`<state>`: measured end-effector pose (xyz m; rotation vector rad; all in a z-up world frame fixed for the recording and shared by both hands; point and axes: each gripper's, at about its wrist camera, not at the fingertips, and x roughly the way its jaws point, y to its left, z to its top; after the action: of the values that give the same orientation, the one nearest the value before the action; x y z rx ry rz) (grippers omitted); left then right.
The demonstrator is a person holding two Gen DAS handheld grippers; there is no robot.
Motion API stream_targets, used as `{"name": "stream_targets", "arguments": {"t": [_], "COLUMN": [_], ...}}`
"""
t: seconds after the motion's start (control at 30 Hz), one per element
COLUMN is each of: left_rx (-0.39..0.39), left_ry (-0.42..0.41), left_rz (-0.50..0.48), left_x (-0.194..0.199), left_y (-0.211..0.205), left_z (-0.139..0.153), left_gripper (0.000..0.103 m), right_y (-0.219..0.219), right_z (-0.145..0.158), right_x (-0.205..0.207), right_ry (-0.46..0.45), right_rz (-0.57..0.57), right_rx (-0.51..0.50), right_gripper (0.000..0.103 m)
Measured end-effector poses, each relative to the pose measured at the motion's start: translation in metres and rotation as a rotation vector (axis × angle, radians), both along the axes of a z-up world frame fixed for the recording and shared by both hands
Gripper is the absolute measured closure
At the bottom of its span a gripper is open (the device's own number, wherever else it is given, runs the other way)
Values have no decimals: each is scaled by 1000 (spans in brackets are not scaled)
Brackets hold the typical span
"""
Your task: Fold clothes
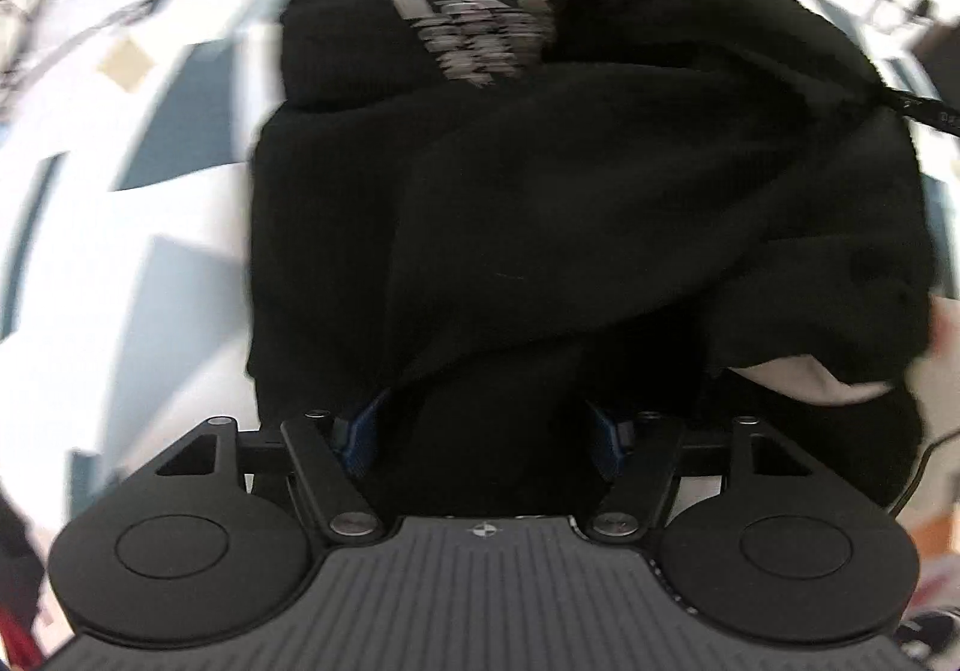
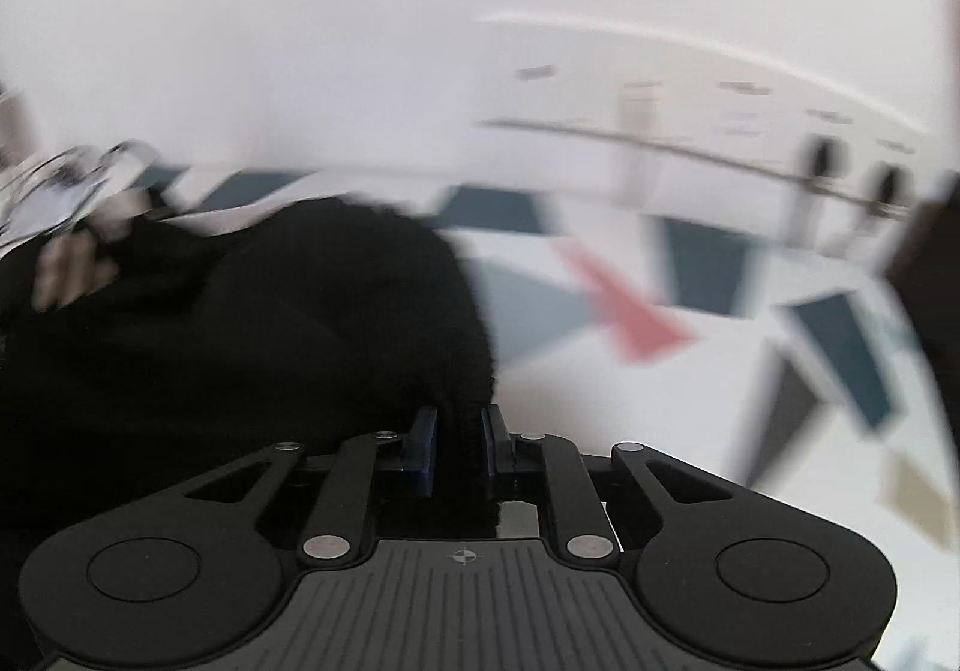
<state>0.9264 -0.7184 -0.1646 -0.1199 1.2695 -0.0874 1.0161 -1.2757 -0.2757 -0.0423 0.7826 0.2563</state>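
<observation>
Your left gripper stood with its blue pads set wide apart, and a thick bunch of the black garment filled the whole gap between them; whether the pads actually pressed on the cloth could not be told. From that gripper the garment ran straight ahead, its long axis in line with the fingers, and a grey block print lay at the far end with its rows reading across the fingers' line. A pale patch of cloth showed under the garment's edge, just right of the tool. Your right gripper was narrowed onto a thin ridge of the same garment, one blue pad touching each side. From there the bulk spread ahead and left of the fingers. The patterned white surface lay ahead and right. Both views were blurred. No container appeared in either view.
</observation>
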Motion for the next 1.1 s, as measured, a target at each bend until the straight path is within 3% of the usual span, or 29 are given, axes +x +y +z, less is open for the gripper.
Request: {"name": "stream_targets", "arguments": {"t": [0.07, 0.17, 0.27, 0.33, 0.4, 0.43, 0.47, 0.5, 0.53, 0.67, 0.8, 0.87, 0.97, 1.03, 1.1], "left_rx": [-81, -153, -120, -78, -46, -42, -58, -95, -146, -327, -383, -379, -345, -261, -142], "left_ry": [12, 23, 1, -35, -77, -100, -122, -143, -168, -352, -535, -559, -532, -502, -476], "left_rz": [-54, -133, -222, -303, -368, -387, -396, -393, -390, -352, -214, -103, 58, 135, 204], "left_x": [9, 21, 25, 25, 26, 26, 28, 30, 32, 51, 71, 76, 73, 69, 66], "left_y": [-15, -53, -103, -131, -146, -149, -149, -145, -140, -110, -59, -27, 23, 50, 72], "left_z": [1, -4, -9, -9, -5, 1, 8, 18, 29, 86, 110, 105, 79, 62, 48], "left_gripper": [35, 35, 27, 19, 19, 19, 19, 19, 19, 14, 6, 6, 6, 6, 6], "right_y": [-39, -78, -107, -121, -126, -126, -125, -124, -119, -91, -62, -28, 46, 97, 151], "right_z": [1, -7, -28, -36, -36, -33, -27, -19, -10, 27, 64, 74, 78, 72, 59], "right_x": [-4, -15, -25, -30, -36, -39, -42, -45, -45, -36, -28, -16, 13, 43, 74], "right_ry": [12, 26, 74, 112, 122, 119, 109, 92, 72, -17, -105, -109, -88, -51, -8], "right_rz": [-81, -220, -388, -496, -555, -568, -575, -577, -567, -491, -412, -296, -122, -37, 13], "right_rx": [-6, -105, -182, -202, -199, -192, -180, -164, -135, 16, 167, 198, 170, 156, 136], "right_gripper": [90, 90, 87, 75, 71, 64, 60, 47, 36, 28, 21, 21, 21, 12, 11]}}
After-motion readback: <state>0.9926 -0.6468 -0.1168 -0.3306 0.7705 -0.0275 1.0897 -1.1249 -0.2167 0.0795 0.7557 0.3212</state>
